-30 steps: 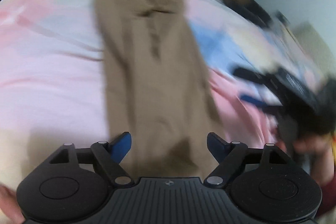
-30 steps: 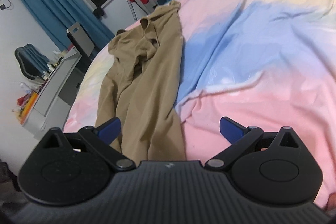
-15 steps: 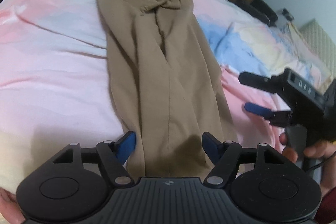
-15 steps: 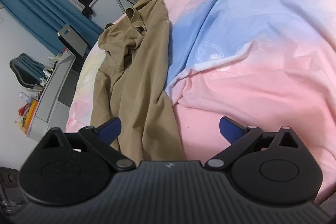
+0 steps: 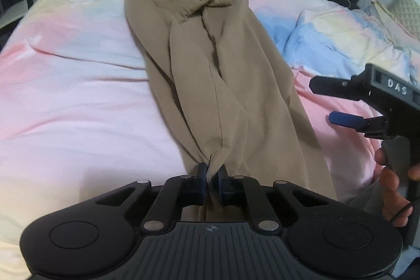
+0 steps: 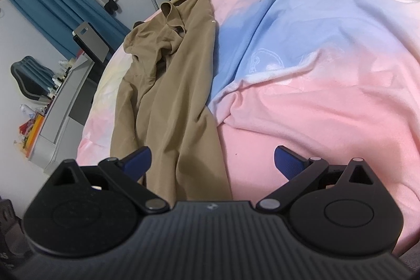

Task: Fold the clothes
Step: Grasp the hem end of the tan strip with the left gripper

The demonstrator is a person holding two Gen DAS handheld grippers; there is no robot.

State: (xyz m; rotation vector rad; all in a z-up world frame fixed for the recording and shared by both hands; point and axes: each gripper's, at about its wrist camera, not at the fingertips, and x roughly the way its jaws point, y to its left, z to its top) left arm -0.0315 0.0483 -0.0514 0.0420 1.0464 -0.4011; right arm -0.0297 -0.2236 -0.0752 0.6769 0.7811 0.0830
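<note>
The tan garment's [image 5: 223, 85] near hem is being pinched by the left hand-held gripper [image 5: 210, 179]; the right hand-held gripper [image 6: 212, 160] (spread wide beside the garment) should be clamping the opposite corner.

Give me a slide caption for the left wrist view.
Left gripper pinches the near end of the tan garment on the pastel bedsheet; right gripper waits open alongside.

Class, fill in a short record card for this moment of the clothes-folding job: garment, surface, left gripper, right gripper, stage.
garment: tan garment, lying lengthwise, wrinkled, bunched at its far end
surface: pastel bedspread
left gripper: shut on the near edge of the tan garment
right gripper: open, holding nothing, over the garment's near right edge
stage: no fold made yet
</note>
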